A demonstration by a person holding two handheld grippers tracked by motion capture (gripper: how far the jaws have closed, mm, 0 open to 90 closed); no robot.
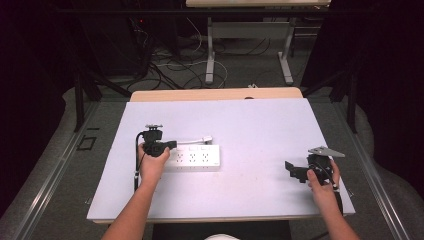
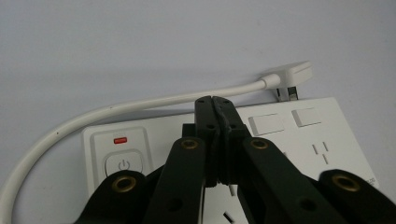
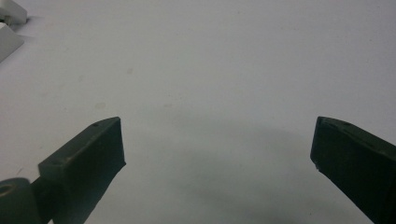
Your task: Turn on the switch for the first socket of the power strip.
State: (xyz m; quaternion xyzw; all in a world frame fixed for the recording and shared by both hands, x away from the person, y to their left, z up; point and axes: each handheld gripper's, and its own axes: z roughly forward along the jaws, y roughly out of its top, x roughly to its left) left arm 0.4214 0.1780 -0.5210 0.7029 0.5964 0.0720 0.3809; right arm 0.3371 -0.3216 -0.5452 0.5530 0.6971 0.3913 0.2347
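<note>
Both left gripper (image 2: 214, 100) jaws meet, closed, over the power strip (image 2: 299, 135)

In the left gripper view, the closed left tongs (image 2: 214, 100) cover the middle of the power strip (image 2: 299, 140); its sockets behind them are hidden. The strip's right end and near edge are cut off, as is its white cable (image 2: 93, 115) at the left. Lettering at the strip's right edge is too small to read.
</note>
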